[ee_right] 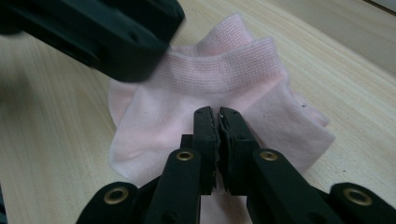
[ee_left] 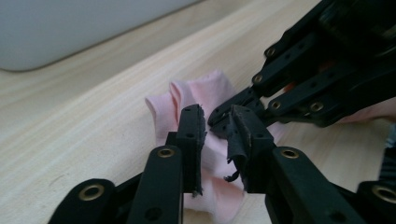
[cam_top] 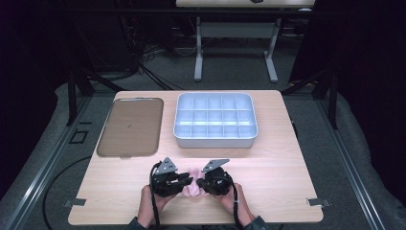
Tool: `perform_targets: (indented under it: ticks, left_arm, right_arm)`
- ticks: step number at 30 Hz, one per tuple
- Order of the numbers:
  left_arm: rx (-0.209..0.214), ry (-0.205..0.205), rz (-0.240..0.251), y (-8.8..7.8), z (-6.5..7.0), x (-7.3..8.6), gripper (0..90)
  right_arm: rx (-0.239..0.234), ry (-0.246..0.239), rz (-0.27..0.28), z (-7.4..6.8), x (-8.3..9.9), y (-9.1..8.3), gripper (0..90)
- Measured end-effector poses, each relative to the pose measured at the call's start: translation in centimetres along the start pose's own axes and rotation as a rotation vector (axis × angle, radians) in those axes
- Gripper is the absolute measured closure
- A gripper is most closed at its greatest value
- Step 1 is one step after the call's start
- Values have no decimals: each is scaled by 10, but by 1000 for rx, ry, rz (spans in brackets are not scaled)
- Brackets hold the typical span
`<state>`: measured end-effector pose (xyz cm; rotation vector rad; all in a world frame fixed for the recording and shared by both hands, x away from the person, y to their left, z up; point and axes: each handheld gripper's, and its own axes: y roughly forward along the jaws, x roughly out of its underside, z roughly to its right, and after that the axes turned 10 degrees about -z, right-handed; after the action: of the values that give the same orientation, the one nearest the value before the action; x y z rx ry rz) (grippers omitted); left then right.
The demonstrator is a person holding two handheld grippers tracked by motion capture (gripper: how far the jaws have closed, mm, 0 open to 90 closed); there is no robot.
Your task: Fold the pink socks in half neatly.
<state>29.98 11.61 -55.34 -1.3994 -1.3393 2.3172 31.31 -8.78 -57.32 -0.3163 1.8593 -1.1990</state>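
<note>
A pair of pink socks (cam_top: 193, 188) lies bunched on the wooden table near its front edge, between my two grippers. My right gripper (cam_top: 201, 183) comes in from the right. In the right gripper view its jaws (ee_right: 218, 112) are pressed together, pinching a fold of the socks (ee_right: 243, 65). My left gripper (cam_top: 186, 181) faces it from the left. In the left gripper view its jaws (ee_left: 217, 112) stand slightly apart just above the socks (ee_left: 205, 91), with the right gripper's tips right in front of them. Nothing is pressed between the left pads.
A white box (cam_top: 215, 143) divided into several compartments stands at the back middle of the table, and its wall (ee_left: 70, 32) appears in the left gripper view. A flat brown tray (cam_top: 130, 125) lies at the back left. Bare tabletop (cam_top: 287, 191) lies to either side of the hands.
</note>
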Motion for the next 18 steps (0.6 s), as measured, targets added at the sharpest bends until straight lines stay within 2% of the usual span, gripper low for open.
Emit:
perform_targets:
  ticks: [2, 4, 9, 13, 16, 18]
  left_arm:
    - [-8, -6, -22, 8, -2, 3, 775]
    - [-33, -1, -52, 15, -4, 7, 810]
    - [-45, 10, -60, 19, -5, 10, 845]
    - [-59, 26, -62, 21, -3, 11, 876]
    - [-56, 21, -52, 22, -4, 12, 886]
    - [-57, 21, -46, 22, -4, 14, 889]
  right_arm:
    - [1, 0, -1, 0, 0, 0, 850]
    - [-3, 1, 4, 0, 1, 0, 840]
    - [3, 1, 0, 1, 1, -2, 811]
    - [8, 10, 2, 2, 3, -5, 700]
    - [21, 37, 18, 5, 8, -14, 623]
    - [19, 85, 48, 11, 14, -23, 613]
